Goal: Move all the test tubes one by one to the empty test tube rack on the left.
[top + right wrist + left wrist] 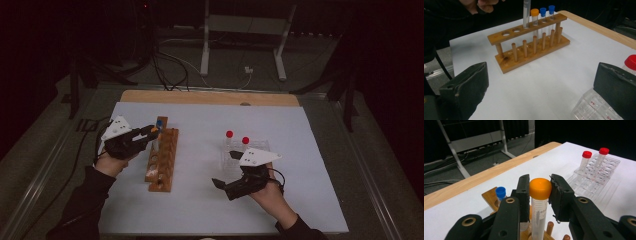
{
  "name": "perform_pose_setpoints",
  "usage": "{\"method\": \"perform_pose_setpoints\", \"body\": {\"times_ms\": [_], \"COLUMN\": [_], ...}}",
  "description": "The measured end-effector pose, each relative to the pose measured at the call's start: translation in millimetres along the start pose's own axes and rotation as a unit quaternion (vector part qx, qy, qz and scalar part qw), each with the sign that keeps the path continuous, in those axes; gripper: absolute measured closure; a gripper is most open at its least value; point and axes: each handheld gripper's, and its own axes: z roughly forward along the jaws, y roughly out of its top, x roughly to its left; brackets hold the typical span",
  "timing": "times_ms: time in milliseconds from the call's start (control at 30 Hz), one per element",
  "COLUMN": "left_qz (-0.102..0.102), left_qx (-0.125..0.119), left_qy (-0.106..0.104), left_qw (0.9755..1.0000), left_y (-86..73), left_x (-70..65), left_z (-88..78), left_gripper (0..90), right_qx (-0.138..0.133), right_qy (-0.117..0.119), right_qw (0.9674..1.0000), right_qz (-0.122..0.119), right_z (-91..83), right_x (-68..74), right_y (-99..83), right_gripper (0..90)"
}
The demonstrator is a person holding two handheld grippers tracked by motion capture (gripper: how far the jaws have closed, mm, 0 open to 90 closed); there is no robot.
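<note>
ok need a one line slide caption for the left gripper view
Left gripper clamps an orange-capped clear plastic tube above the wooden tube rack.

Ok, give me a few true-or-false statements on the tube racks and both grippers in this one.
1. The left gripper clamps an orange-capped tube by its cap. True.
2. The right gripper holds a red-capped tube. False: its jaws stand wide apart with nothing between them.
3. The wooden rack holds blue-capped tubes. True.
4. Two red-capped tubes stand in the wooden rack. False: they stand in the clear plastic rack.
</note>
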Motion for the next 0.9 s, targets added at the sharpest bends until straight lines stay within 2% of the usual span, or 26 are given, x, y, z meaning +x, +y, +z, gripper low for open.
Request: {"method": "perform_pose_setpoints", "body": {"times_ms": [200,500,900], "left_qz": [-0.004,-0.024,-0.020], "left_qx": [0.010,0.016,0.051], "left_qy": [0.004,0.006,0.003], "left_qw": [0.9999,0.9996,0.9985], "left_y": [-8.6,-20.4,-31.9], "left_x": [-1.2,1.9,0.1], "left_z": [3.6,2.1,7.9], "left_gripper": [71.6,71.7,71.6], "right_qx": [0.000,0.002,0.003], "right_qy": [0.001,0.003,0.008], "right_qw": [1.0000,1.0000,1.0000], "right_qz": [-0.001,-0.002,-0.002], "right_z": [-0.5,-0.6,-0.5], "right_x": [0.0,0.2,0.1], "right_y": [-0.4,-1.2,-1.5], "right_gripper": [0.0,0.0,0.0]}}
